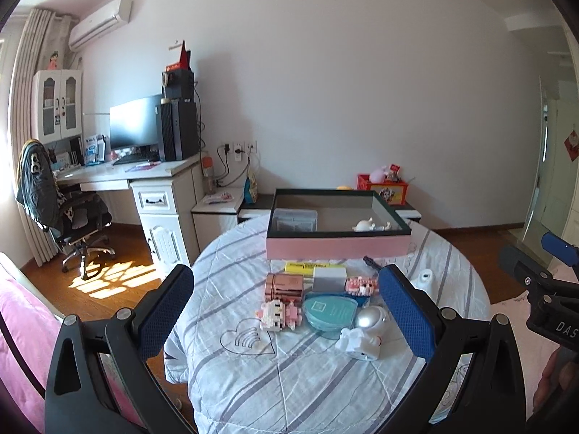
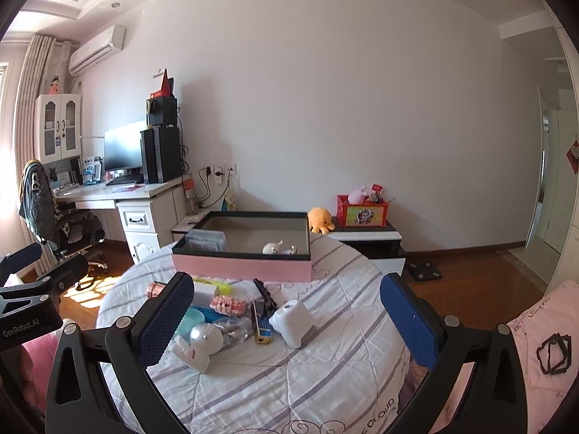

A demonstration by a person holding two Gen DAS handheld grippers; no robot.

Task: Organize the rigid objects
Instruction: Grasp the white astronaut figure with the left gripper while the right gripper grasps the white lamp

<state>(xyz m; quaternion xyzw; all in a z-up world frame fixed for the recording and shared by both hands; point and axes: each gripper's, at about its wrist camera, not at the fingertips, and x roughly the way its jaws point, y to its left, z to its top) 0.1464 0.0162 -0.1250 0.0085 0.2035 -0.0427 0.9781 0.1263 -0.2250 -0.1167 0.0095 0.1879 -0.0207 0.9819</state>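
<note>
**Both hand-held grippers wide open over the clutter**

The left hand-held gripper (image 1: 286, 307) and right hand-held gripper (image 2: 286, 320) gaped empty above the striped quilt (image 1: 289, 379). Toys and small cases lay clustered before the pink box (image 1: 338, 247), which held a clear case (image 1: 294, 219) and white figurine (image 1: 370, 225).

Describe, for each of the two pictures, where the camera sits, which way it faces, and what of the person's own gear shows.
Left wrist view: sits behind the open left gripper, facing the pink box and toys; the right gripper shows at the right edge.
Right wrist view: sits behind the open right gripper, facing the same box from further right; the left gripper shows at the left edge.
Shared: box, white astronaut figure, striped cover, desk.
</note>
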